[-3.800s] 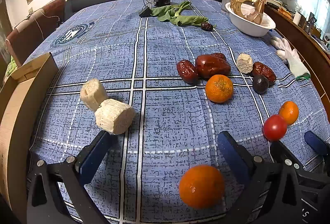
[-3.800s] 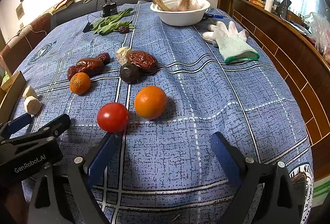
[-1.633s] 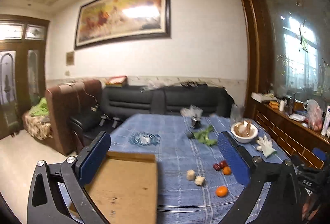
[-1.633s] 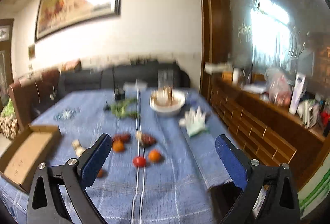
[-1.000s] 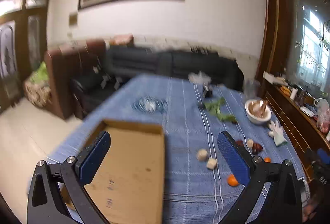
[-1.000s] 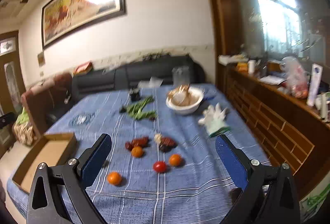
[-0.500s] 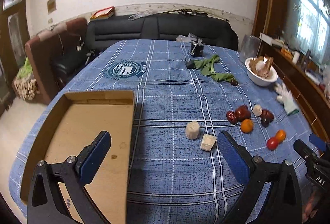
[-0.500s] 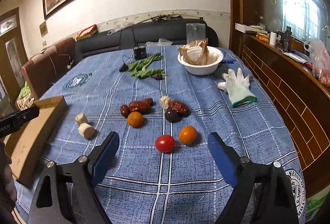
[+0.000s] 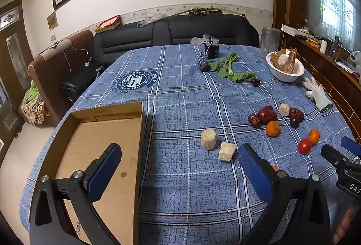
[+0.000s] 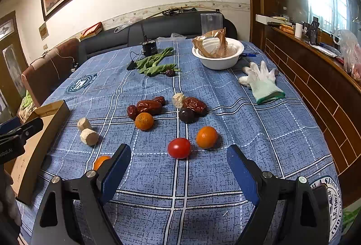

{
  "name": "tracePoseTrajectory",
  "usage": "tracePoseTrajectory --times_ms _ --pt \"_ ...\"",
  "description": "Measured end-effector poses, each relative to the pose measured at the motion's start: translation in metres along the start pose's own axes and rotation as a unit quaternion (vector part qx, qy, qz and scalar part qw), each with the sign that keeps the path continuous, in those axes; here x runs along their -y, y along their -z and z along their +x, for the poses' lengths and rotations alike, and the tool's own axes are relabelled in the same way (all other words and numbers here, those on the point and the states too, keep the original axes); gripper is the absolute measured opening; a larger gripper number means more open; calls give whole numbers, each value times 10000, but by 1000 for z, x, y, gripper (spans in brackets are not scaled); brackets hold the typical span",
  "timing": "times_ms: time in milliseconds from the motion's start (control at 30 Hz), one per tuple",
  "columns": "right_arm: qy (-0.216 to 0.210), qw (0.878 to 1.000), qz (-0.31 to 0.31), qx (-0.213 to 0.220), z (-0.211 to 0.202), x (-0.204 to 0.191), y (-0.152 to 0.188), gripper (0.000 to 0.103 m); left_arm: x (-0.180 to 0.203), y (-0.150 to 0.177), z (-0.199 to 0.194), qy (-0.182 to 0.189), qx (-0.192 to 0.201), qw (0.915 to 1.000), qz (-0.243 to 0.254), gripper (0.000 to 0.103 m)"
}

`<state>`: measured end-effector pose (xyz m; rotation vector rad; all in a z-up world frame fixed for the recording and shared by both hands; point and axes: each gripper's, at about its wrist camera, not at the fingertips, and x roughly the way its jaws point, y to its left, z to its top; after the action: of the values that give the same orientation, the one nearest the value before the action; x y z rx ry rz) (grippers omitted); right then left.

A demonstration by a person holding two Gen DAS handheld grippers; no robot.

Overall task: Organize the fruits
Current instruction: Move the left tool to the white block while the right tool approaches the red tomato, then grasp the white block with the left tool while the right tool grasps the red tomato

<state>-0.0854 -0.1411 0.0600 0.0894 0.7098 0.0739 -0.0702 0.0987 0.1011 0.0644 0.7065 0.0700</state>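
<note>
An open cardboard box (image 9: 94, 154) lies at the table's left edge. Beyond my right gripper (image 10: 178, 154), which is open and holds nothing, lie a red tomato (image 10: 179, 148) and an orange (image 10: 206, 137). A second orange (image 10: 144, 121) sits by red dates (image 10: 149, 107) and a dark plum (image 10: 186, 115). A third orange (image 10: 101, 161) peeks from behind my right gripper's left finger. Two pale chunks (image 10: 89, 136) lie near the box. My left gripper (image 9: 178, 154) hangs open and empty, half over the box.
A white bowl (image 10: 217, 53) with brown paper, a white glove (image 10: 261, 82), green leaves (image 10: 155, 64) and a black device (image 10: 149, 46) lie on the far half of the blue cloth. A wooden sideboard (image 10: 315, 78) runs along the right side, and a sofa (image 9: 180, 28) stands behind the table.
Both grippers have dropped and tipped down from facing the wall to looking over the table. The right jaws have narrowed a little. Since half a second ago both have kept still.
</note>
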Motion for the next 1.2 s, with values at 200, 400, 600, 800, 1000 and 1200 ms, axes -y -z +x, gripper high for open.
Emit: tracePoseTrajectory --times_ms 200,400,600,800,1000,1200 --pt "-2 10000 -73 -21 1 -6 3 90 3 4 5 74 -98 9999 -12 103" --pt "10 9999 -23 -143 8 -1 7 90 6 8 15 146 -259 9996 -29 103" --pt "-1 9995 16 -306 19 4 9 90 8 12 32 304 -471 9984 -110 103" --pt "-104 9986 23 -516 37 7 5 90 3 15 61 839 -885 9917 -407 102" --pt "-165 9977 -21 -659 54 3 -2 77 19 16 80 1265 -1145 9849 -289 80" --pt "-144 9974 -113 -693 65 -5 -9 72 32 12 101 1220 -1187 9854 -108 79"
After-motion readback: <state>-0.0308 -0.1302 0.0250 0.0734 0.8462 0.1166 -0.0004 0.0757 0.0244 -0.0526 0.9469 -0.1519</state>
